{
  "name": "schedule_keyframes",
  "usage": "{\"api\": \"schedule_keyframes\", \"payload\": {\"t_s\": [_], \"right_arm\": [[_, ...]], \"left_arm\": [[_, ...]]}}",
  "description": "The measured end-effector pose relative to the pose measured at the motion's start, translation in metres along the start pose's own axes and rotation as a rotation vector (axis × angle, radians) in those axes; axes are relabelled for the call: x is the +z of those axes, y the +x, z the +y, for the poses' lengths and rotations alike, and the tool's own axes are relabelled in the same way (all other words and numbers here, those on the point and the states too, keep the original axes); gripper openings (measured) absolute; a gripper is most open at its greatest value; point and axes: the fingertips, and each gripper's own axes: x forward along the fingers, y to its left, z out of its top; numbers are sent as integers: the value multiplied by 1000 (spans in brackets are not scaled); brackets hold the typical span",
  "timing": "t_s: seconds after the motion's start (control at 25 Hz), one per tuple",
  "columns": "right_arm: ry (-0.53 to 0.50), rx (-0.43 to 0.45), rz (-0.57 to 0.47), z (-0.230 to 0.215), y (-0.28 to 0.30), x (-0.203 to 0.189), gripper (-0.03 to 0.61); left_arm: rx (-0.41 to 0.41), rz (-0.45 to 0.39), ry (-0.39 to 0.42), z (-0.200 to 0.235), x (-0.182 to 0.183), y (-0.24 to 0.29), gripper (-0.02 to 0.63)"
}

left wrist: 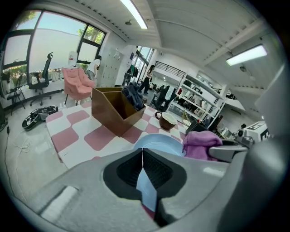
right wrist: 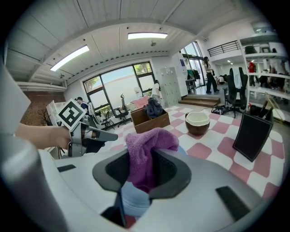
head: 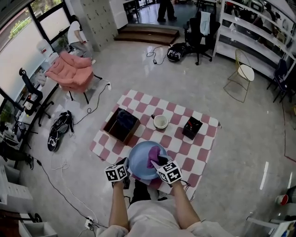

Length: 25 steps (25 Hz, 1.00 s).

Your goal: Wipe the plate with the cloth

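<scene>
Checked mat carries the blue plate | left gripper pinches its edge, jaws tight | right gripper squeezes the purple cloth, blue plate just under and ahead

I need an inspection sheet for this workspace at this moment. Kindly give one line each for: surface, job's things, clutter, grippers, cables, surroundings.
surface: checked cover, pink and white, lying flat.
job's things: blue plate at the near edge; purple cloth over it.
clutter: brown box holding dark fabric; brown bowl; black box.
grippers: left gripper shut on the plate's rim; right gripper shut on the purple cloth.
cables: loose cables on the floor, left of the cover.
surroundings: pink armchair, shelves, black office chair; a person stands at the back.
</scene>
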Motion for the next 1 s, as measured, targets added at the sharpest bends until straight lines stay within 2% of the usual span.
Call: {"api": "schedule_keyframes", "payload": {"t_s": [0.2, 0.4, 0.48, 0.6, 0.84, 0.92, 1.0], "right_arm": [[4, -33, -10, -8, -8, 1, 123], [-19, -59, -16, -18, -15, 12, 123], [-17, -82, -22, -22, -17, 18, 123], [-4, -107, -19, -23, -15, 20, 123], [36, -137, 17, -27, 0, 11, 123], [53, -143, 25, -25, 4, 9, 123], [63, -151, 30, -25, 8, 8, 123]], "left_arm": [[-69, 40, -7, 3, 2, 14, 12], [-204, 116, -3, 2, 8, 28, 16], [-234, 149, 1, 2, 11, 31, 64], [-247, 195, 14, 2, 10, 37, 115], [-211, 291, 73, 22, -1, 57, 124], [-236, 330, 71, 24, -4, 62, 124], [-306, 374, 45, 17, -9, 66, 124]]}}
